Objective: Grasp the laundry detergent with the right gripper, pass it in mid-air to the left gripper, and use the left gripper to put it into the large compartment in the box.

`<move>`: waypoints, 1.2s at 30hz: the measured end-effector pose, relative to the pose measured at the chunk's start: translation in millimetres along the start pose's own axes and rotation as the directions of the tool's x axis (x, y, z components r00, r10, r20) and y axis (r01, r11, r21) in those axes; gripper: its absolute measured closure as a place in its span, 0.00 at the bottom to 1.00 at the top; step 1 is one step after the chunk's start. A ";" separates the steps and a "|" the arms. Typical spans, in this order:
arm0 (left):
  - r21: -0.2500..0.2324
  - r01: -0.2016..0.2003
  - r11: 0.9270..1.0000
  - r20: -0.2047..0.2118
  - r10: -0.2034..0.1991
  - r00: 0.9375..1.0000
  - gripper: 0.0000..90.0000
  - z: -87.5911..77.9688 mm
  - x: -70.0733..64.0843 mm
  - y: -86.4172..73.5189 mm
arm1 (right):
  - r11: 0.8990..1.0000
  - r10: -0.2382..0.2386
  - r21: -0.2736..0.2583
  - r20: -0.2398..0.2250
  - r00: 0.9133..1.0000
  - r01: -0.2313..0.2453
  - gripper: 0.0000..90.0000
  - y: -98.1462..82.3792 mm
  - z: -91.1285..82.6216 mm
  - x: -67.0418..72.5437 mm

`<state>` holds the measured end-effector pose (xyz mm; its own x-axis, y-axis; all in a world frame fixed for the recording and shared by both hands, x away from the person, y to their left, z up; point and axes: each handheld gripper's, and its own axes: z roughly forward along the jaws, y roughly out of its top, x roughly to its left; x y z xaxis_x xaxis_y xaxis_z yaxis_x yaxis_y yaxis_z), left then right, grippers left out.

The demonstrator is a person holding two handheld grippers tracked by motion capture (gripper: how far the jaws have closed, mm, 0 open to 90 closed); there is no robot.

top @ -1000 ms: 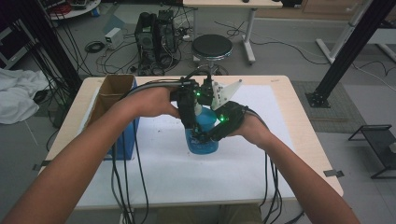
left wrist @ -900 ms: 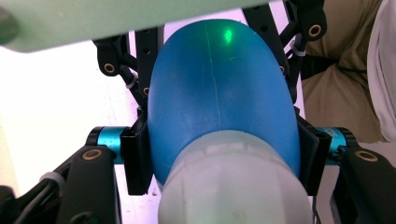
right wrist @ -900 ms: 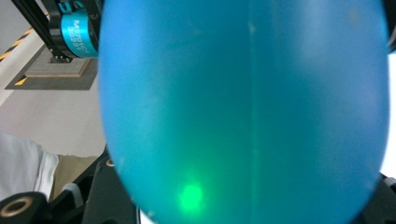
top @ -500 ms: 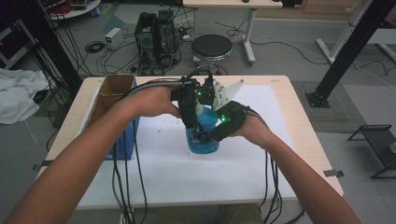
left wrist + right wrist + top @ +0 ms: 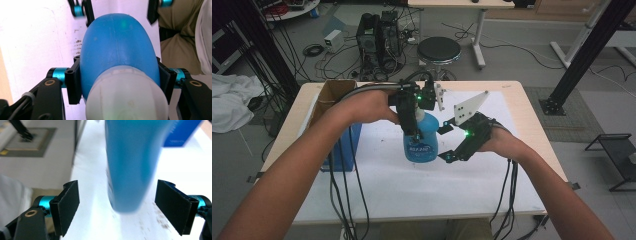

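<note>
A blue plastic bottle with a label stands upright over the white sheet at the table's middle. My left gripper comes down from above and is shut on the bottle's shoulder. In the left gripper view the jaws press both sides of the blue bottle just below its whitish collar. My right gripper stands open just right of the bottle, not touching it. In the right gripper view its pads are wide apart, with the blurred bottle ahead between them.
A cardboard box with a blue front stands at the table's left edge, also seen as a blue box behind the bottle. A white sheet covers the tabletop. Cables trail off the near edge. A stool stands beyond the table.
My right gripper has drawn back to the right, away from the bottle, and now stands open. The left gripper keeps its hold on the bottle's top.
</note>
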<state>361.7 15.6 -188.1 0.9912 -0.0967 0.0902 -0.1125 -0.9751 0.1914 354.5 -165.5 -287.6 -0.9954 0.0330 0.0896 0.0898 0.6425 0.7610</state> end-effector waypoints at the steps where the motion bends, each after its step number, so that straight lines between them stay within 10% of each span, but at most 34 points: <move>1: -0.001 0.012 1.000 0.010 -0.012 1.000 0.41 -1.0 -0.3 -2.1 | 1.000 0.000 0.000 0.000 1.000 0.000 0.21 0.0 0.0 0.0; 6: -0.006 0.035 0.999 -0.014 -0.035 0.999 0.41 -4.8 2.6 -9.9 | 0.996 -0.065 0.066 0.043 0.997 0.062 0.21 -14.3 -13.4 -3.7; 22: -0.004 0.139 0.990 -0.060 -0.139 0.988 0.41 -20.0 19.5 -36.8 | 0.976 0.022 0.213 0.091 0.996 -0.041 0.01 -30.8 -42.8 4.2; 30: -0.004 0.212 0.977 -0.094 -0.211 0.973 0.41 -44.7 27.8 -53.0 | 0.963 0.014 0.265 0.110 0.994 -0.043 0.01 -45.0 -63.9 10.1; 36: -0.031 0.311 0.950 -0.125 -0.313 0.942 0.41 -68.9 31.7 -74.8 | 0.954 0.013 0.296 0.112 0.994 -0.046 0.01 -55.6 -77.5 16.1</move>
<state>396.7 99.2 -132.2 0.9600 0.2385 0.1469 0.1994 -0.9501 0.2397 336.0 -260.1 -278.7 -0.9915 0.1271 0.0266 0.1217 0.8383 0.5314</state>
